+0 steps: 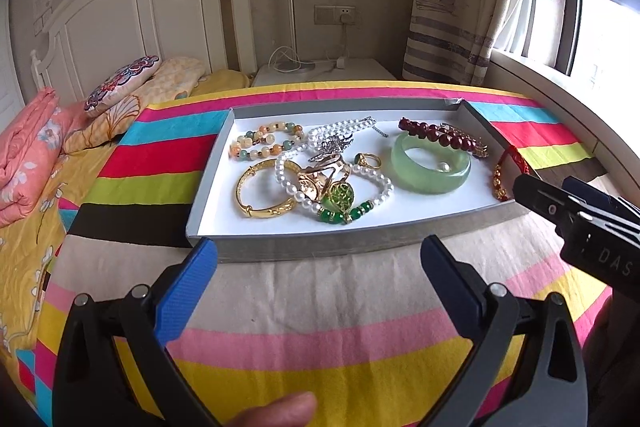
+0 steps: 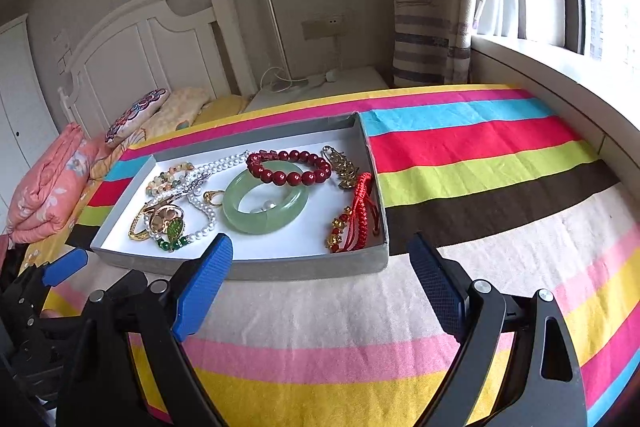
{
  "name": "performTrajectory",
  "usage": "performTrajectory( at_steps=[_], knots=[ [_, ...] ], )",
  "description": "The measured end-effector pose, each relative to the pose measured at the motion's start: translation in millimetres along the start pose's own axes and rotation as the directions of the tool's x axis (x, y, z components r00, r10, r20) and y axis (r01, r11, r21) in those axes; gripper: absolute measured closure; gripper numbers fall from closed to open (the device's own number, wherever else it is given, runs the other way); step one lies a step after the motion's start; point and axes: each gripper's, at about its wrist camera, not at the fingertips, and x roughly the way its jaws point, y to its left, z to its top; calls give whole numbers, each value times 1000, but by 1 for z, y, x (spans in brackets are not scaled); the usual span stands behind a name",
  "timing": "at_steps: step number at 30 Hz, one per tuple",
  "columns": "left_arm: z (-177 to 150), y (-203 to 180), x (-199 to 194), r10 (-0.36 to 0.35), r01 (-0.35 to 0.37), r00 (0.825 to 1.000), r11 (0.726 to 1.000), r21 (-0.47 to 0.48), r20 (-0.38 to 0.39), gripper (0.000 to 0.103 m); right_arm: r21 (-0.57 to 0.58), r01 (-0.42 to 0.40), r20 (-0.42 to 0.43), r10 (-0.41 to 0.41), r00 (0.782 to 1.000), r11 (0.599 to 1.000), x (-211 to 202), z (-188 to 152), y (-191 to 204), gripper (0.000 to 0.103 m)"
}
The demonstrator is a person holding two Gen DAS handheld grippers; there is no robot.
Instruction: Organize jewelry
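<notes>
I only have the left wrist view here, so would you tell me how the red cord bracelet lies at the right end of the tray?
Observer: The red cord bracelet lies inside the tray, along its right wall, with gold beads at its near end.
Operator: Thank you. Is there anything between it and the dark red bead bracelet?
Observer: Yes, a gold-coloured brooch-like piece lies beside the dark red bead bracelet, against the same wall.
Operator: And is the right gripper holding anything?
Observer: No, the right gripper is open and empty, hovering over the striped cloth just in front of the tray.
</notes>
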Motion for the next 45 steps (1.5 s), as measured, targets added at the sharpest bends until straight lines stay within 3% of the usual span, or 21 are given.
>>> performTrajectory(
  at_steps=[45],
  knots=[
    [-2, 11, 2, 9, -9, 1000, 999, -43, -15, 2, -73, 12, -18, -13, 1000, 997, 5, -2, 15, 17]
  ],
)
